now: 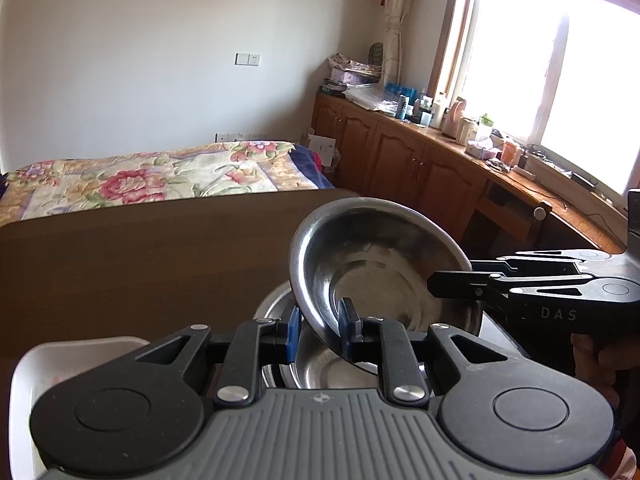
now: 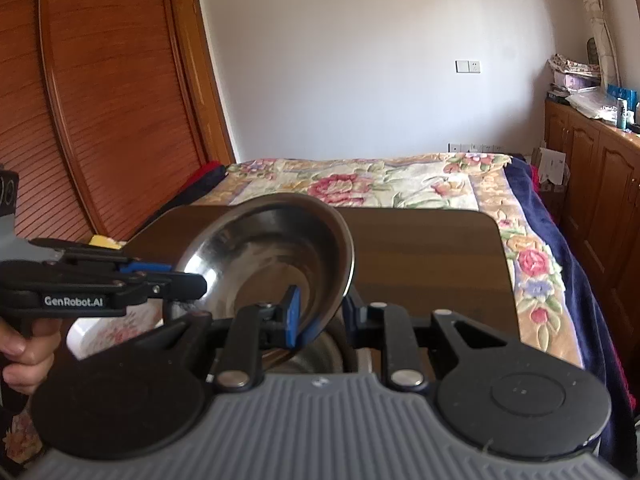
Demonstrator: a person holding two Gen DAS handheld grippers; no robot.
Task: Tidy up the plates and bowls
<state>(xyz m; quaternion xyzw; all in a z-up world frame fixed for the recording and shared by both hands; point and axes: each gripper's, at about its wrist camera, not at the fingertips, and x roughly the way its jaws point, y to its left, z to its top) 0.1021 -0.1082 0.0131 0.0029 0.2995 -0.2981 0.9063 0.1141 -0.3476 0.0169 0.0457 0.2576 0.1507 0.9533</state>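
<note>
Where the brown table (image 2: pixel 432 264) ends, a floral bed (image 2: pixel 400 180) begins.

Home bedroom for sure: floral-quilted bed (image 2: pixel 372 180) at 12 o'clock, louvered wooden wardrobe (image 2: pixel 100 100) around 10, cluttered wooden cabinets (image 1: pixel 400 156) under a bright window (image 1: pixel 560 72) toward 2.

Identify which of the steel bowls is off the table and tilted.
The upper steel bowl, held up at a tilt with both grippers at its rim. The other steel bowl sits beneath it, level on the table.
</note>
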